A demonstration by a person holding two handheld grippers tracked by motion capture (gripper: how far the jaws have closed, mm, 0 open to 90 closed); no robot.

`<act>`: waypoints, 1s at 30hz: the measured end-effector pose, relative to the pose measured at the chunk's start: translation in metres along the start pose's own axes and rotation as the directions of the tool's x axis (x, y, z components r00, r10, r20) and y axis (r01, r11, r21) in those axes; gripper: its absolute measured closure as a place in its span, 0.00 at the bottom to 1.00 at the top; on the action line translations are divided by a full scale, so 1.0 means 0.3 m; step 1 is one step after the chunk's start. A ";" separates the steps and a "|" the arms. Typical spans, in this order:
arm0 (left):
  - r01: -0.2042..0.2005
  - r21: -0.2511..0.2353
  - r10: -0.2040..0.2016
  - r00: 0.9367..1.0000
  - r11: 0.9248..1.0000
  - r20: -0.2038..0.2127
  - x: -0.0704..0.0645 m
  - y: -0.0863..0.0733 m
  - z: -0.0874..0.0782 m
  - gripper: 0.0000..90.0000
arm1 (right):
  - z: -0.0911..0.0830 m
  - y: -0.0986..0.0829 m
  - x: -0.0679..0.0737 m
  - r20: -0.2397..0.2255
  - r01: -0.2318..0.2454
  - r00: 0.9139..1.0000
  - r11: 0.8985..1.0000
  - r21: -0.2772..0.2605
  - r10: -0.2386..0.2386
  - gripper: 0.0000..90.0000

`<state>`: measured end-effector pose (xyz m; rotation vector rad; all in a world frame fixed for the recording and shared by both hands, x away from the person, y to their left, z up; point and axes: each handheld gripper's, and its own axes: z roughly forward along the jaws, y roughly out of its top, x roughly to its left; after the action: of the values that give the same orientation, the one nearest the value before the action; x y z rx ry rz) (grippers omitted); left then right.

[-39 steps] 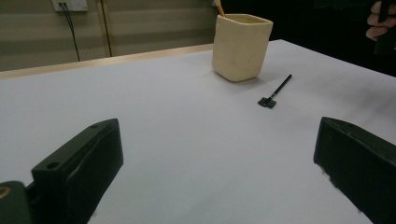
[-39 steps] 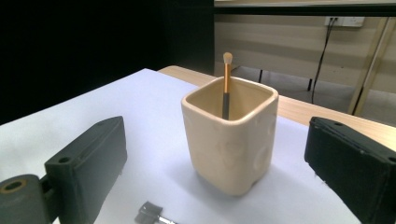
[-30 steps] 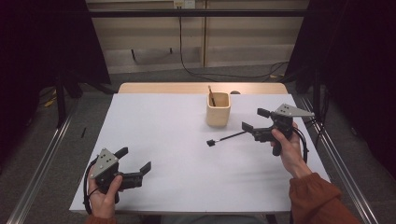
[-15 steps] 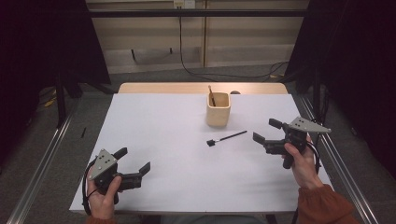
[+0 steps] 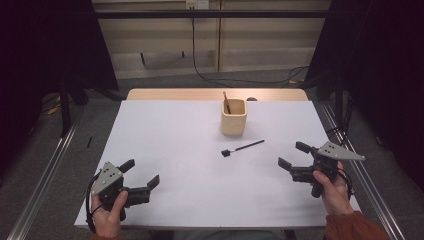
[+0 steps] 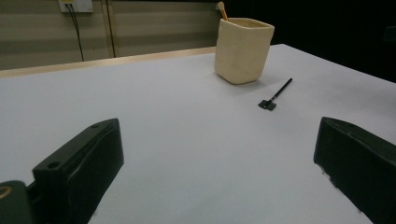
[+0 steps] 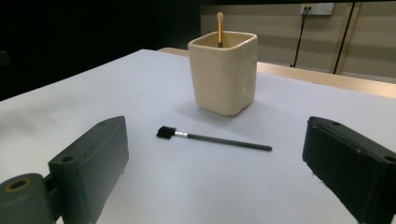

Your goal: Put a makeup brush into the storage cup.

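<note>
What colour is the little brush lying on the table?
Black all over, the brush shows best in the right gripper view.

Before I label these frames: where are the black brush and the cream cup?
black brush [image 7: 215, 139], right gripper view, middle of its handle.
cream cup [image 7: 223, 74], right gripper view, its front wall.

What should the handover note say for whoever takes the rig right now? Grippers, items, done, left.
Left gripper: open, holding nothing, at the near left of the white table.
Right gripper: open, holding nothing, at the near right, jaws pointing toward the black brush.
Black brush: lying flat on the table, in front of the beige cup, not touching it.
Beige cup: upright, with one orange-handled brush standing in it.
Done: one brush in the cup.
Left: probably grasp the black brush and put it in the cup.
</note>
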<state>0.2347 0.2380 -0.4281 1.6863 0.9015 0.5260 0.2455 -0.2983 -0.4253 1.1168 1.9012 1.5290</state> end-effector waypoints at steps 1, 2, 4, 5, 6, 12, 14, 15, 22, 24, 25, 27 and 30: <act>-0.003 0.000 0.003 1.000 1.000 0.001 0.001 0.000 -0.001 0.02 | -0.007 -0.005 0.004 0.001 0.002 1.000 1.000 -0.001 -0.002 0.07; -0.002 0.000 0.002 1.000 1.000 0.000 0.001 0.000 -0.002 0.02 | -0.013 -0.009 0.007 0.005 0.001 1.000 1.000 -0.003 -0.001 0.07; -0.001 -0.002 0.001 1.000 1.000 0.001 -0.002 0.000 -0.003 0.02 | -0.024 -0.016 0.013 0.018 -0.002 1.000 1.000 -0.005 0.002 0.07; -0.007 -0.001 0.007 1.000 1.000 0.002 -0.002 -0.001 -0.004 0.02 | -0.030 -0.020 0.014 0.016 -0.002 1.000 1.000 -0.007 0.003 0.07; -0.006 0.000 0.006 1.000 1.000 0.003 -0.004 -0.001 -0.005 0.02 | -0.036 -0.024 0.018 0.018 -0.007 1.000 1.000 -0.005 0.007 0.07; 0.000 -0.003 0.000 1.000 1.000 -0.003 -0.002 -0.003 -0.014 0.02 | -0.090 -0.065 0.036 0.053 -0.019 0.998 1.000 -0.005 0.019 0.06; -0.002 -0.001 0.002 1.000 1.000 -0.005 -0.001 -0.003 -0.014 0.02 | -0.106 -0.074 0.036 0.064 -0.040 0.997 0.999 -0.015 0.041 0.06; -0.007 0.000 0.007 1.000 1.000 -0.005 -0.001 -0.002 -0.015 0.02 | -0.115 -0.075 0.038 0.067 -0.040 0.997 0.999 -0.021 0.041 0.06; -0.003 -0.007 0.003 1.000 1.000 -0.021 0.007 -0.003 -0.031 0.02 | -0.148 -0.086 0.039 0.075 -0.044 0.996 0.998 -0.037 0.047 0.05; -0.005 -0.008 0.005 1.000 1.000 -0.021 0.005 -0.002 -0.034 0.02 | -0.144 -0.085 0.040 0.067 -0.035 0.997 0.999 -0.025 0.036 0.04; -0.008 -0.006 0.008 1.000 1.000 -0.020 0.005 -0.002 -0.034 0.02 | -0.144 -0.084 0.041 0.064 -0.037 0.997 0.999 -0.027 0.039 0.04; -0.010 -0.004 0.010 1.000 1.000 -0.016 0.004 -0.003 -0.032 0.02 | -0.144 -0.081 0.041 0.057 -0.034 0.998 0.999 -0.034 0.036 0.04; -0.005 -0.007 0.005 1.000 1.000 -0.017 0.009 -0.003 -0.028 0.02 | -0.139 -0.079 0.040 0.052 -0.028 0.998 0.999 -0.027 0.029 0.03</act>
<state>0.2299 0.2454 -0.4267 1.6808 0.9068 0.5470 0.1996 -0.3143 -0.4344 1.1659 1.8335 1.5203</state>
